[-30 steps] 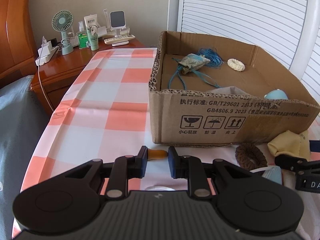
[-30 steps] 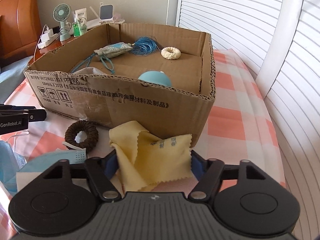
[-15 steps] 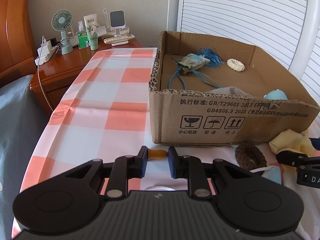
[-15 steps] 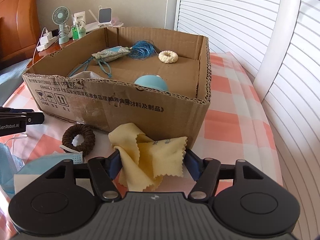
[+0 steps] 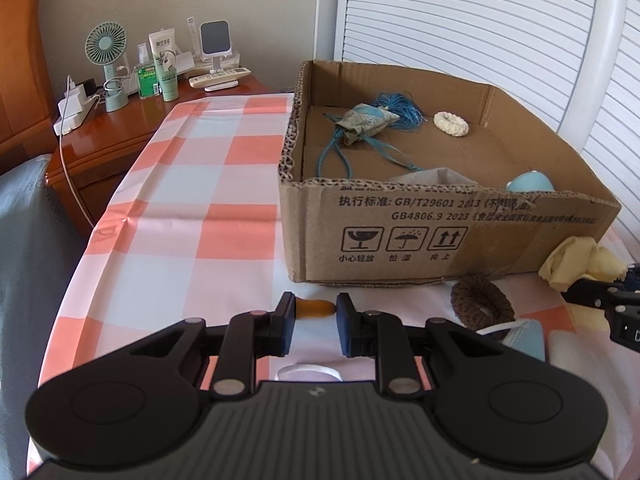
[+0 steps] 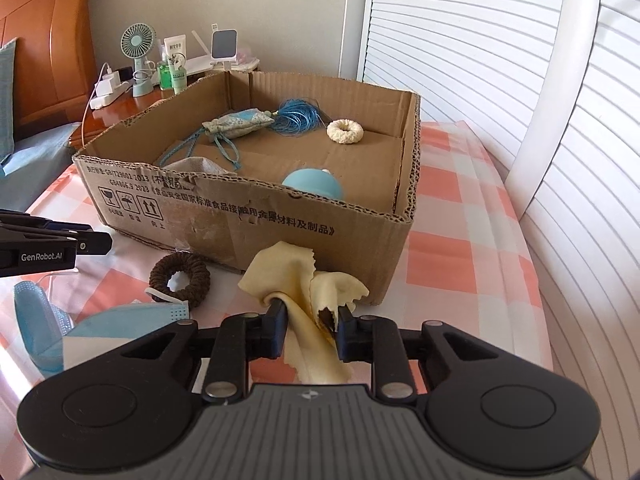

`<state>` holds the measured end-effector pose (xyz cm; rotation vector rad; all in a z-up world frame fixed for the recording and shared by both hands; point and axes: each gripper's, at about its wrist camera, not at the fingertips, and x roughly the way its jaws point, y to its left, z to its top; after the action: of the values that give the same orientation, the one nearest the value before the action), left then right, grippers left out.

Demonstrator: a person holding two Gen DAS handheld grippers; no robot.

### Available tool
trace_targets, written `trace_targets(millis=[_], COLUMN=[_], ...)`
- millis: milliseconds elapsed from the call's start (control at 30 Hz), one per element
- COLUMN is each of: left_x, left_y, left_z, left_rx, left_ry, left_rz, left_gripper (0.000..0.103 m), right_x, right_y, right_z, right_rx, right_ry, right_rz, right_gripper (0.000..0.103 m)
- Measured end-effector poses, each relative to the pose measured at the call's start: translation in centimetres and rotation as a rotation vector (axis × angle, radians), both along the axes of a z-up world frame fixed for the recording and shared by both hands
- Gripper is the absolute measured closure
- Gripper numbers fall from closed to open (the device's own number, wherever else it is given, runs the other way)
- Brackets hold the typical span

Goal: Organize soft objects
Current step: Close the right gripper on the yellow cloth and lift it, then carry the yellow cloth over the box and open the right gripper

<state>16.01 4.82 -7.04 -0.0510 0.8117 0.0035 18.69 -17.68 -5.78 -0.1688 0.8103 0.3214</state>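
the right gripper (image 6: 311, 314) is clenched on the yellow cloth (image 6: 304, 276): both pads pinch a bunched fold, and the rest of the cloth stands up in front of the jaws and hangs down under them. the cloth is just in front of the box (image 6: 280, 220), near its right front corner, above the checked tablecloth (image 6: 472, 248).

the left gripper (image 5: 312, 316) is closed as far as it goes w/ nothing between the pads; a small orange thing (image 5: 316, 307) lies on the cloth just past its tips. from the right view it sits at the left edge, well apart from the yellow cloth.

btw the two grippers, in front of the box: a brown scrunchie (image 6: 180, 276), touching a blue face mask (image 6: 132, 316) at its near side.

inside the box: a patterned pouch (image 6: 236, 124) w/ blue cord (image 6: 296, 118), a cream scrunchie (image 6: 345, 131) near the back wall, a light blue round thing (image 6: 312, 186) close to the front wall, and some grey fabric (image 6: 196, 166) at front left.

behind, a nightstand (image 5: 116, 128) w/ a small fan (image 5: 106, 46) and bottles.
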Motion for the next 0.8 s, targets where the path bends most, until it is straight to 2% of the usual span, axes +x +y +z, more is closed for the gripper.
trace_targets(millis=[467, 667, 800], left_x=[-2.9, -4.2, -3.3], left_y=[-0.9, -1.9, -3.0], left_z=[3.5, 6.6, 8.9], left_rx=[-0.005, -0.017, -0.014], left_ry=[-0.032, -0.074, -0.122], left_rz=[-0.115, -0.197, -0.247], left_gripper=[0.083, 0.083, 0.083], right_x=[-2.7, -3.6, -3.7], right_y=[-1.6, -2.1, -2.4], right_z=[3.9, 5.6, 6.6], right_rx=[0.07, 0.08, 0.087], right_ry=[-0.07, -0.111, -0.136], right_rz=[0.028, 0.061, 0.082], right_gripper=[0.075, 0.075, 0.075])
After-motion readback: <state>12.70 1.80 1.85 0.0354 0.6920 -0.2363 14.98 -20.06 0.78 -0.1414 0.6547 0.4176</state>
